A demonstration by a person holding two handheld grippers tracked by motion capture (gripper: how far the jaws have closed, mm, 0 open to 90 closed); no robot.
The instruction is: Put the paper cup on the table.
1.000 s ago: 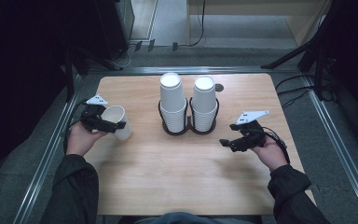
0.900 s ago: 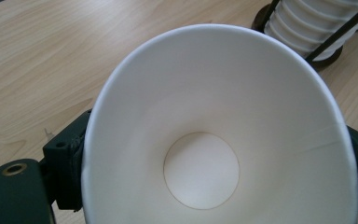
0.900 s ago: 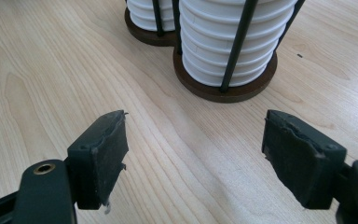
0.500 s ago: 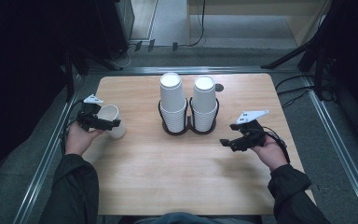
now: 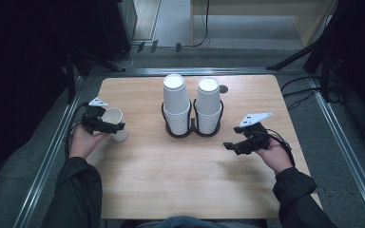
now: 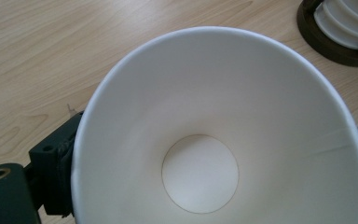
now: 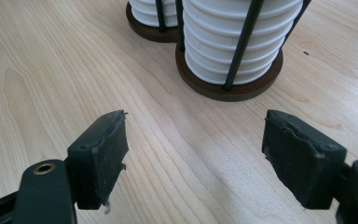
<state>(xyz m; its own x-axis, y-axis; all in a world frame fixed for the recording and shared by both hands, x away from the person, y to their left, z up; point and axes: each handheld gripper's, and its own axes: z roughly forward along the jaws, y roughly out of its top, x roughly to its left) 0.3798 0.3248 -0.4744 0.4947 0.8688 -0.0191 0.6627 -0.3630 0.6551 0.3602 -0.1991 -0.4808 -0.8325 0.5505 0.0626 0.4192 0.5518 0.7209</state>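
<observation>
Cup [image 5: 115, 122] lay tilted in your left gripper [image 5: 105, 125], jaws clamped across its wall, mouth toward that gripper's camera, near the table's [image 5: 171, 190] left edge. The stacks [image 5: 192, 107] stood to its right; your right gripper [image 5: 233, 146] waited empty, jaws apart.

In the left gripper view the paper cup [image 6: 214, 140] hides most of both jaws, its rim cut off below.

Wooden table [image 5: 171, 180] bears a two-ring holder [image 5: 192, 133] with cup stacks [image 5: 177, 102]
</observation>
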